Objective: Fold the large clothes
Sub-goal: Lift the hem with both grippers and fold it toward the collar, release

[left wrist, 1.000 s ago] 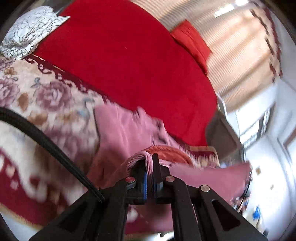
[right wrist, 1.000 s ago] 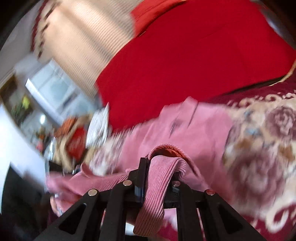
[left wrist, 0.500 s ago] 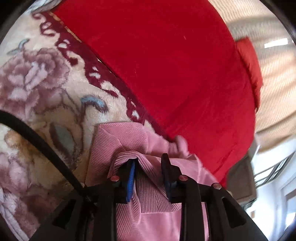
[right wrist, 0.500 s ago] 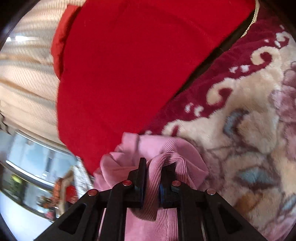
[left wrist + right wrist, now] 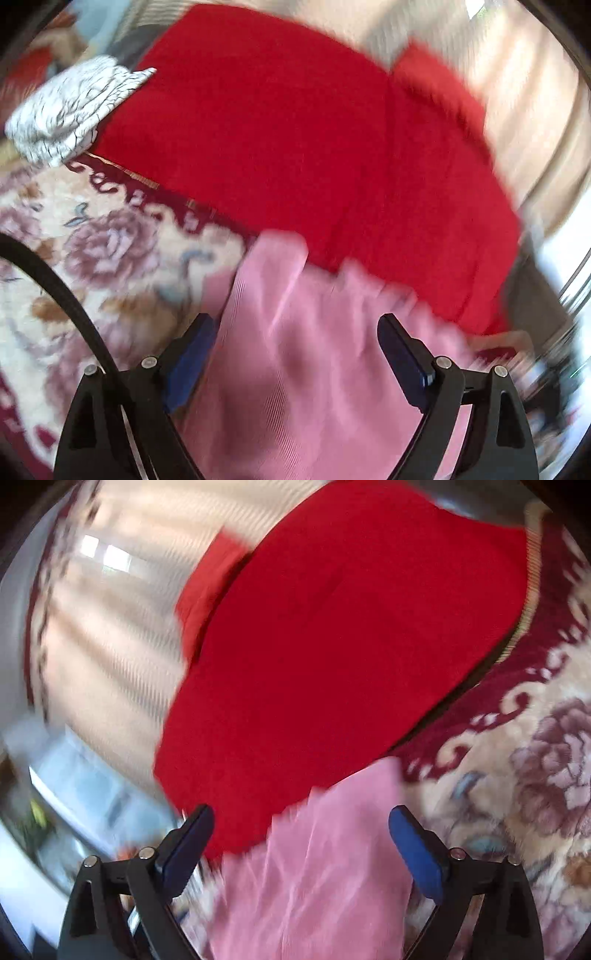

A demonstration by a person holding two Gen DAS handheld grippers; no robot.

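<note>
A pink ribbed garment (image 5: 310,354) lies on a floral blanket (image 5: 103,258), its far edge against a red cover (image 5: 295,147). My left gripper (image 5: 295,343) hangs over it with its jaws opening wide; the blue pads (image 5: 192,350) stand clear of the cloth, which lies loose under the gap. In the right wrist view the same pink garment (image 5: 325,867) lies below my right gripper (image 5: 303,834), whose jaws are opening too, with neither pad pressing on the fabric. Both views are blurred.
A white patterned cloth (image 5: 70,110) lies at the far left on the red cover. A red pillow (image 5: 207,590) sits by beige striped curtains (image 5: 110,627). The floral blanket (image 5: 535,775) spreads to the right. A black cable (image 5: 55,288) crosses the left view.
Both grippers held folds of the pink garment pinched, carried them down toward the red cover's edge, then let go. Their jaws now stand wide and the cloth lies flat.
</note>
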